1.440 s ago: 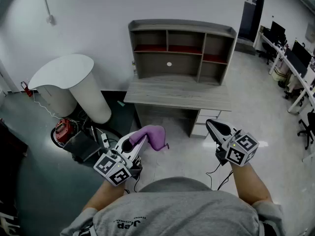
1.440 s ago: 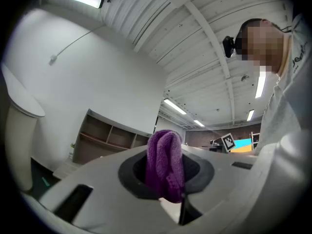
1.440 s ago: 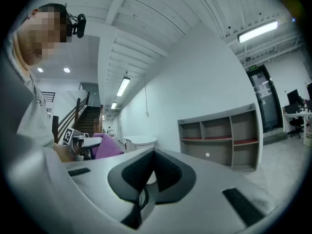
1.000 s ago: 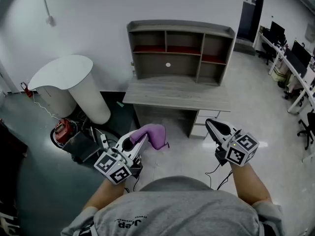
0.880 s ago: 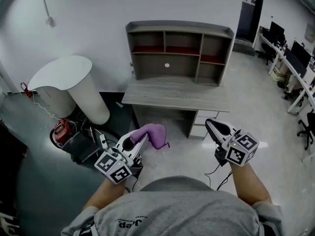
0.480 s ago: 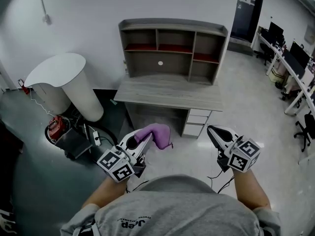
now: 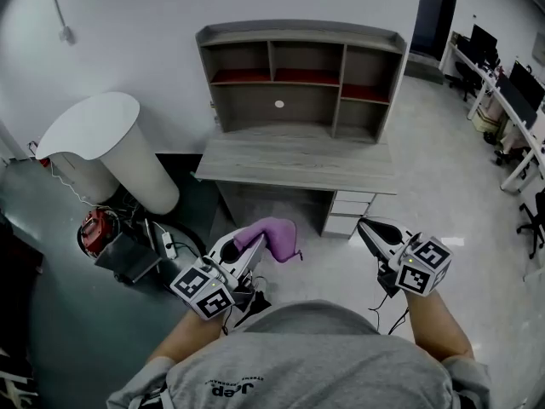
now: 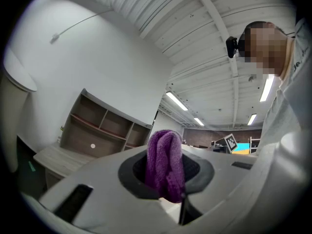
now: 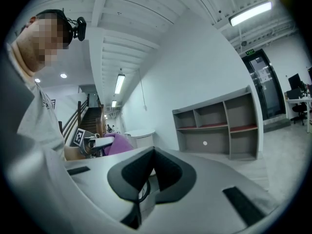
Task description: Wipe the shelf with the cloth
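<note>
A grey desk with a shelf unit (image 7: 298, 79) stands against the white wall ahead, seen smaller in the left gripper view as the shelf unit (image 8: 100, 130) and in the right gripper view as the shelf unit (image 9: 219, 128). My left gripper (image 7: 249, 247) is shut on a purple cloth (image 7: 274, 237), which bulges out between the jaws as the cloth (image 8: 165, 165). My right gripper (image 7: 368, 227) is shut with nothing in it, held at waist height to the right. Both grippers are well short of the desk top (image 7: 298, 156).
A white rounded pedestal (image 7: 106, 156) stands left of the desk, with a red device (image 7: 92, 227) and cables on the dark floor by it. Desk drawers (image 7: 349, 216) sit under the right side. Office desks and chairs (image 7: 519, 92) line the far right.
The view has moved closer to the desk and shifted slightly left. Both grippers kept their hold and pose, the left one rising a little with the cloth.
</note>
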Tool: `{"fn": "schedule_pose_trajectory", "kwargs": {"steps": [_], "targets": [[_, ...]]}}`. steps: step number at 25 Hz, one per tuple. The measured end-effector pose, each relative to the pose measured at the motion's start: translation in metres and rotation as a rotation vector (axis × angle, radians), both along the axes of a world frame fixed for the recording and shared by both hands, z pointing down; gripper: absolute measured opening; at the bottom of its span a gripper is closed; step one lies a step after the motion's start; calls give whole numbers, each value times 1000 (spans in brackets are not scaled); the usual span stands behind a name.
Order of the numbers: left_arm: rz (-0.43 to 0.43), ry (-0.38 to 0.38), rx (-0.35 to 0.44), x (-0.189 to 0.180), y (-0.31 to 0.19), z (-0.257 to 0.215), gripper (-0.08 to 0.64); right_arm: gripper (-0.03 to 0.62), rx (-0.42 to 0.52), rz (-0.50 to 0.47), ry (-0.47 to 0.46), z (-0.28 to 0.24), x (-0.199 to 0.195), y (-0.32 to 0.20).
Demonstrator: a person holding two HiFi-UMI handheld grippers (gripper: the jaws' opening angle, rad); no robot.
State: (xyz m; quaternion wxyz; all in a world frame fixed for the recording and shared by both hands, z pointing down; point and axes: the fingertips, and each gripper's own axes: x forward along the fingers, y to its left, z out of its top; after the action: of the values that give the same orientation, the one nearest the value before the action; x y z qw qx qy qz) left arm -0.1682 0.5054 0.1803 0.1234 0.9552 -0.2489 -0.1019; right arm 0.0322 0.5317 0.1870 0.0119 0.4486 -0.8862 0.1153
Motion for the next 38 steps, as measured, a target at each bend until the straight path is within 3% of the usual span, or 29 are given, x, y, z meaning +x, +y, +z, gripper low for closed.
{"fn": "schedule_pose_trajectory", "kwargs": {"steps": [7,12,16,21,26,31,34,38], "targets": [[44,34,0,-48,-169,9,74,21,0,10,5,4,-55,-161],[86,-11,-3,-60,-285,4,74,21,11,40,-12,-3,-77,-267],[71,-40,-32,-57,-355,17,74,21,-6,50,3,2,-75,-335],[14,-108,-64,-31,-408,50,74,21,-24,15,15,18,-50,-400],[-156,-235,-75,3,-460,89,74,21,-11,-89,35,40,-3,-448],[-396,-374,-173,4,-527,142,74,21,-58,-211,72,80,22,-487],[-483,-524,-205,-16,-583,185,74,22,-99,-230,60,103,19,-507],[-535,-797,-149,-45,-690,254,74,23,-161,-155,44,142,16,-542]]}}
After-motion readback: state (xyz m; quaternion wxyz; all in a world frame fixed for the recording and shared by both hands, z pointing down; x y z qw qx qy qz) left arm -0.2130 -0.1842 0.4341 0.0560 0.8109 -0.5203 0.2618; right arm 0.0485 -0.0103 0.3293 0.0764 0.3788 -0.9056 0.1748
